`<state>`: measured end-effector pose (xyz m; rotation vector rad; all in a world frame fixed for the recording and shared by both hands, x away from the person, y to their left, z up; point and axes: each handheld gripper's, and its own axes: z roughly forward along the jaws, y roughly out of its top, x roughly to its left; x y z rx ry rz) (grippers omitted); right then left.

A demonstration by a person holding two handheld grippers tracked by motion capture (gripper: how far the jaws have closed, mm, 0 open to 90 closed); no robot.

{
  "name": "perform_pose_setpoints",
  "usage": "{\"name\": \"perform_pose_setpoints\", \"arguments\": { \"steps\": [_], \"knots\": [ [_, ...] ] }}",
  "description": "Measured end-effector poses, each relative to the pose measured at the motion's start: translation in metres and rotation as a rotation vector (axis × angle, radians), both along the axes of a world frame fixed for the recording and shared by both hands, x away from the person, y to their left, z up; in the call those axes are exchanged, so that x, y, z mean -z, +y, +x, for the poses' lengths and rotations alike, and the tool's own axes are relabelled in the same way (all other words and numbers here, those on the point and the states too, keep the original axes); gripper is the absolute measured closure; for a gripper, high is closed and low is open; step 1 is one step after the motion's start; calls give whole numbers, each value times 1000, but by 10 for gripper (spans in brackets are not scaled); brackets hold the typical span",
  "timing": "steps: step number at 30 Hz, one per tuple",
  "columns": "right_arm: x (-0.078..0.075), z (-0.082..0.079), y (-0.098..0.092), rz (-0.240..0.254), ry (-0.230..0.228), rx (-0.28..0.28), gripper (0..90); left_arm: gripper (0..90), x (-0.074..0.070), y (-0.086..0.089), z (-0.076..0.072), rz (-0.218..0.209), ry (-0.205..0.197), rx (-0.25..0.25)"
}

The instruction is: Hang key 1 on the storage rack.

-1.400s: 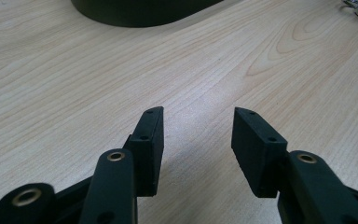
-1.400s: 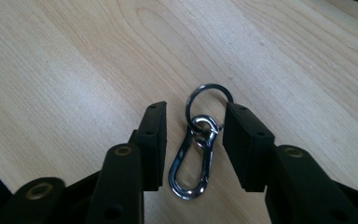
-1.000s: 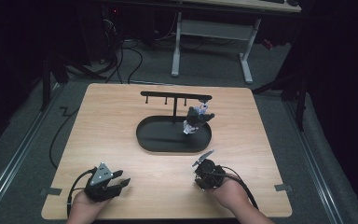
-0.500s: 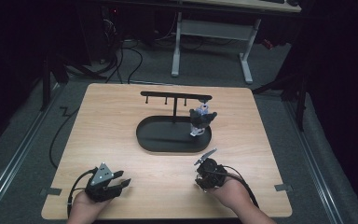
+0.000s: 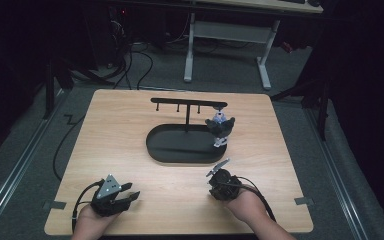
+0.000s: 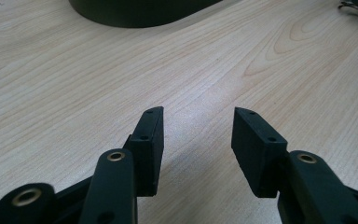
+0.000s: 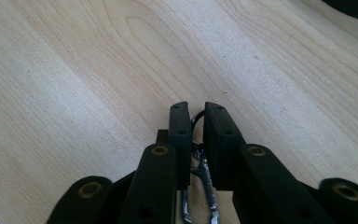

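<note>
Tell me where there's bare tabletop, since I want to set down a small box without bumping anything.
Free: the table's left half beside the black stand, and the strip between left gripper and right gripper. Crowded: around the hanging keychain figure, right of the stand.

Both grippers were black w/ brass-coloured pivot screws on the arms and flat rectangular pads w/ small screw holes. Left gripper (image 5: 131,195) carried a grey 3-cornered plate on top; right gripper (image 5: 213,175) had a black cable trailing behind.
</note>
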<state>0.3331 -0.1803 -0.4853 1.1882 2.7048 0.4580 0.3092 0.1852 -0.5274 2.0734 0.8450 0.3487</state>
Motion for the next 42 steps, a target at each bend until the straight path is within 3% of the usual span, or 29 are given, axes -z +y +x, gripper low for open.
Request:
{"name": "perform_pose_setpoints", "arguments": {
  "steps": [5, 9, 13, 19, 26, 31, 35, 42],
  "knots": [
    [-6, -2, 0, -10, -27, -18, 878, 545, 0, -1, 0, 6, -3, 2],
    [-10, -1, -6, -10, -42, 2, 885, 545, 0, -1, 0, 10, -2, 6],
    [-10, 1, -15, -12, -31, 24, 876, 545, 0, -1, 0, 12, -3, 8],
    [-5, -5, -26, 14, 10, 51, 793, 545, 1, -2, 0, 12, 1, 10],
    [2, -10, -34, 55, 15, 51, 840, 543, 2, -4, -1, 19, 3, 14],
    [1, -7, -31, 54, 10, 48, 841, 543, 3, -4, -1, 23, 3, 14],
    [0, -4, -30, 47, 30, 46, 890, 543, 2, -4, -1, 21, 0, 15],
    [-16, -5, -38, 75, 34, 59, 891, 542, 2, -2, 0, 19, -4, 16]
  ]
}}
